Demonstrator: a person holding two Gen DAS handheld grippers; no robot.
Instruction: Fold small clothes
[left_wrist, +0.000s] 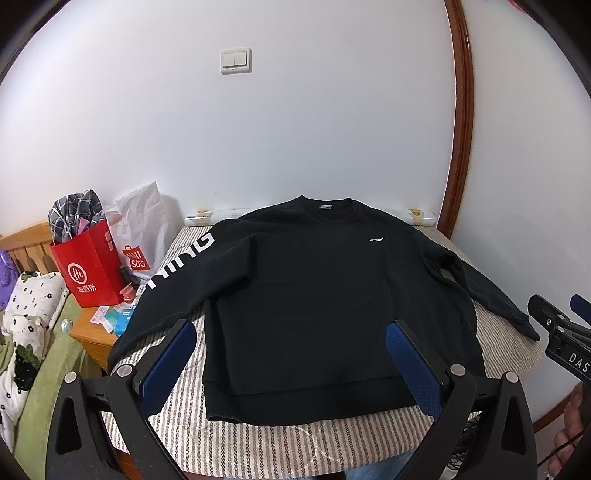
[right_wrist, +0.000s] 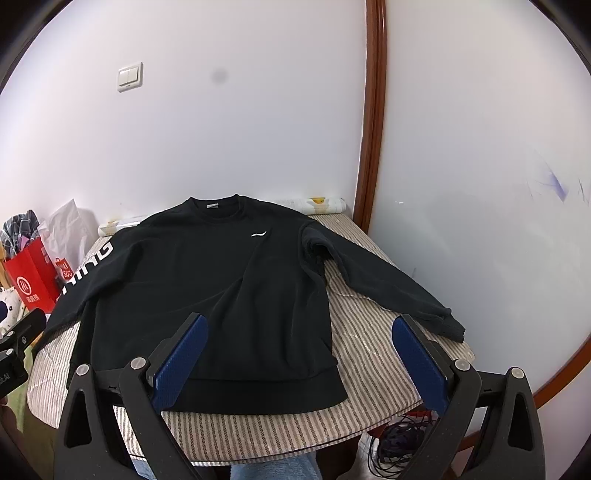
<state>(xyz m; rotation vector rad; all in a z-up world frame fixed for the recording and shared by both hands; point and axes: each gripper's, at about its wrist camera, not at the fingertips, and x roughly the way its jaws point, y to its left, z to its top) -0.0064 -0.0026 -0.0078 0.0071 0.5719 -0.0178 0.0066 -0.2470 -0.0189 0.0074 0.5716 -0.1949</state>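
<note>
1. Black sweatshirt (left_wrist: 306, 295) spread flat, front up, on the striped table cover (left_wrist: 295, 446), collar at the wall side, hem toward the near edge. White logo on the chest, white lettering down the sleeve lying toward the left; the other sleeve stretched out to the right with its cuff near the table's right edge.
2. Left gripper (left_wrist: 291, 369) hovering above the hem, blue pads spread wide, nothing between them. Right gripper (right_wrist: 303, 362) likewise spread wide and empty, above the hem's right corner and the bare cover beside it.
3. Nothing lying on top of the garment; no contact visible between either pair of pads and the cloth.
4. Rolled patterned sheet (right_wrist: 325, 205) against the wall just behind the collar.
5. Left of the table: red paper bag (left_wrist: 88, 269) stuffed with checked cloth, white plastic bag (left_wrist: 140, 218) behind it, both on a wooden nightstand (left_wrist: 92, 332) with small packets scattered around.
6. Only in the left wrist view: flower-print bedding (left_wrist: 26, 325) and a wooden headboard further left.
7. Only in the right wrist view: tangled cables (right_wrist: 399, 439) below the table's right corner, pen marks on the right-hand wall.
8. Light switch (left_wrist: 235, 61) and wooden door frame (left_wrist: 463, 122) on the wall behind.
</note>
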